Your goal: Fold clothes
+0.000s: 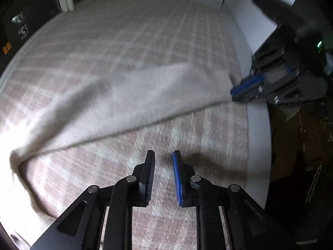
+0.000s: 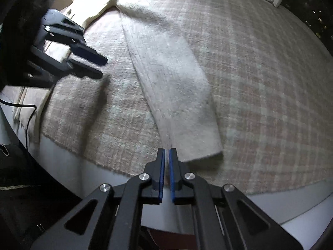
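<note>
A cream fuzzy garment lies on a pink-and-grey plaid blanket (image 1: pixel 129 41). Its long sleeve (image 1: pixel 135 100) stretches from the bunched body at the left to the blanket's right edge. In the right wrist view the sleeve (image 2: pixel 172 79) runs straight toward me. My right gripper (image 2: pixel 167 151) is shut on the cuff's left corner, with a thin strip of cloth between the pads; the left wrist view shows the same gripper (image 1: pixel 235 93) at the sleeve's end. My left gripper (image 1: pixel 163 154) hangs open over bare blanket, short of the sleeve, with nothing between its fingers (image 2: pixel 100 59).
The blanket (image 2: pixel 260 73) covers a white surface whose rim (image 1: pixel 258 137) shows at the right. Beyond the rim the floor is dark. A black cable (image 2: pixel 25 106) trails at the left edge. Dark windows (image 1: pixel 31 16) stand behind, and a white wall panel (image 1: pixel 245 12) at the back right.
</note>
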The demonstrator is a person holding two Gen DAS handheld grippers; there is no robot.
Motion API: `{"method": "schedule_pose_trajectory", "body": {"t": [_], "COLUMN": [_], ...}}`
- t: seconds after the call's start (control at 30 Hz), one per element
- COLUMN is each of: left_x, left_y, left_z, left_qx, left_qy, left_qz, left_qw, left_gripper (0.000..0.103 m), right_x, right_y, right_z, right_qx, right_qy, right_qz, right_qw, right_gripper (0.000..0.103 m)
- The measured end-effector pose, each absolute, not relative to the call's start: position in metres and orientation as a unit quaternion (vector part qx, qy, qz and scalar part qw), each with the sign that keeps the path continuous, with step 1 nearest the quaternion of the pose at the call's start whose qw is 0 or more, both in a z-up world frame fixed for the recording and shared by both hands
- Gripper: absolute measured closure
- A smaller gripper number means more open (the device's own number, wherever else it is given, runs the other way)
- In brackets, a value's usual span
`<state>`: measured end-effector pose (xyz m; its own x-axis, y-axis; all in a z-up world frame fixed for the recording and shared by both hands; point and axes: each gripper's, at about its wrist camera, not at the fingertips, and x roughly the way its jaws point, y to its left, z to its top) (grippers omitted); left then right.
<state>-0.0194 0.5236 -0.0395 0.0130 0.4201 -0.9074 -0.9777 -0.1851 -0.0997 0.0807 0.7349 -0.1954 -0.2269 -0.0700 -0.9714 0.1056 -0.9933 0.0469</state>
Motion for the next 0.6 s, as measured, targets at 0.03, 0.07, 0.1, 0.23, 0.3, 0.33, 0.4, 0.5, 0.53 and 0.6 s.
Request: {"method": "schedule_pose_trajectory", "body": {"t": [0.03,0.07,0.1,0.23,0.3,0.33,0.4,0.5,0.53,0.6], "left_x": [-0.021,-0.023,-0.028,-0.081,-0.123,-0.150,-0.195,-0.230,-0.235,-0.240], "left_y": [0.524,0.525,0.528,0.520,0.510,0.505,0.497,0.501,0.506,0.516], "left_z": [-0.036,-0.032,-0.032,-0.023,-0.018,-0.017,-0.021,-0.036,-0.042,-0.053], "left_qx": [-0.437,-0.430,-0.425,-0.424,-0.426,-0.435,-0.468,-0.485,-0.487,-0.487], "left_qy": [0.311,0.308,0.313,0.311,0.307,0.307,0.295,0.306,0.315,0.338], "left_qz": [0.635,0.642,0.650,0.685,0.711,0.723,0.727,0.722,0.717,0.704], "left_qw": [0.555,0.555,0.547,0.505,0.468,0.440,0.407,0.387,0.387,0.392], "left_gripper": [0.080,0.078,0.075,0.072,0.072,0.071,0.070,0.070,0.070,0.070], "right_x": [0.083,0.083,0.083,0.084,0.086,0.085,0.063,0.056,0.055,0.055], "right_y": [0.734,0.734,0.734,0.738,0.739,0.741,0.755,0.773,0.774,0.774], "right_z": [-0.194,-0.191,-0.189,-0.177,-0.175,-0.176,-0.183,-0.188,-0.189,-0.190], "right_qx": [0.619,0.616,0.613,0.602,0.596,0.595,0.599,0.604,0.604,0.603], "right_qy": [0.015,0.011,0.006,-0.008,-0.009,-0.010,-0.015,-0.022,-0.025,-0.026], "right_qz": [-0.784,-0.786,-0.787,-0.796,-0.801,-0.802,-0.799,-0.796,-0.796,-0.796], "right_qw": [0.054,0.058,0.061,0.055,0.049,0.046,0.043,0.038,0.039,0.043], "right_gripper": [0.098,0.098,0.097,0.088,0.088,0.088,0.087,0.080,0.080,0.073]}}
